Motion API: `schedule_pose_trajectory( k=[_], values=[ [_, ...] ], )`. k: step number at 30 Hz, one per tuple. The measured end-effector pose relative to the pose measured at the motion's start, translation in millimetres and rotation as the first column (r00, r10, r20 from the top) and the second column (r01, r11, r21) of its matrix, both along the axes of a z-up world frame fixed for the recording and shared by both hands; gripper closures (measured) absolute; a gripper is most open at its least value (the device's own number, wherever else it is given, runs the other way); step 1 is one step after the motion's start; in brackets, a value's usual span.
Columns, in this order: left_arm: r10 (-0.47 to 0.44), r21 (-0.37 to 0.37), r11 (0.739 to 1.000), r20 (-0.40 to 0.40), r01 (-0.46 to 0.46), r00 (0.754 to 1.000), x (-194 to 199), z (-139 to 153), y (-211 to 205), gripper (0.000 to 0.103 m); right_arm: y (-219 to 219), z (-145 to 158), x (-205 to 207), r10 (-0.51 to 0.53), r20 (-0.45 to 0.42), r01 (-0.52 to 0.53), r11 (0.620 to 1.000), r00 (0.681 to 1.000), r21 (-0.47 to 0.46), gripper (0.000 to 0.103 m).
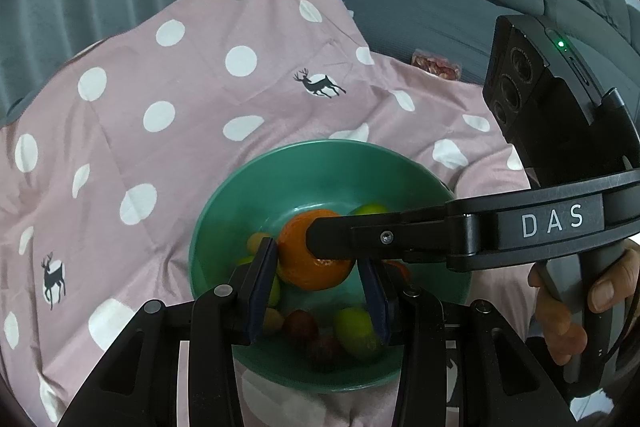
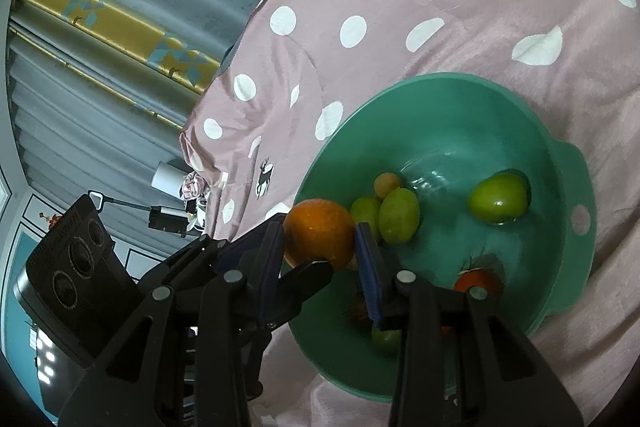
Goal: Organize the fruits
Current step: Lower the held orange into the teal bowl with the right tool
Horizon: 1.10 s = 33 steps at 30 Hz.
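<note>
An orange (image 2: 320, 233), round, firm and slightly slick, is clamped across its widest part between the right gripper (image 2: 320, 251) fingers, held above the near rim of a green bowl (image 2: 560, 163) of smaller fruit. The left gripper (image 1: 318, 291) flanks the orange, jaws apart. Pink spotted cloth (image 1: 160, 87) lies beneath.

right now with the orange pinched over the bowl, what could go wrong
The right claw grips the orange by its sides above the green bowl; being round, it could slip and drop onto the green fruits below. The left claw hangs open around the same orange, so the two claws could knock together. The bowl sits on soft polka-dot cloth and might tip if bumped.
</note>
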<state>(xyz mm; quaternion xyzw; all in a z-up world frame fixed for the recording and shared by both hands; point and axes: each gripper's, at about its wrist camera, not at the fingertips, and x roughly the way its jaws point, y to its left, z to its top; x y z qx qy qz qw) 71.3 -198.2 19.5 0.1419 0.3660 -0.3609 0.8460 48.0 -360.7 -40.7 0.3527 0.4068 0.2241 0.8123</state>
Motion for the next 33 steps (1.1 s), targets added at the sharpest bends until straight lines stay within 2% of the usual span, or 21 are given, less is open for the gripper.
schedule_pose_trajectory(
  k=[33],
  values=[
    [0.008, 0.002, 1.0, -0.095, -0.008, 0.995, 24, -14, -8, 0.061, -3, 4, 12, -0.017, -0.027, 0.015, 0.999, 0.999, -0.048, 0.066]
  ],
)
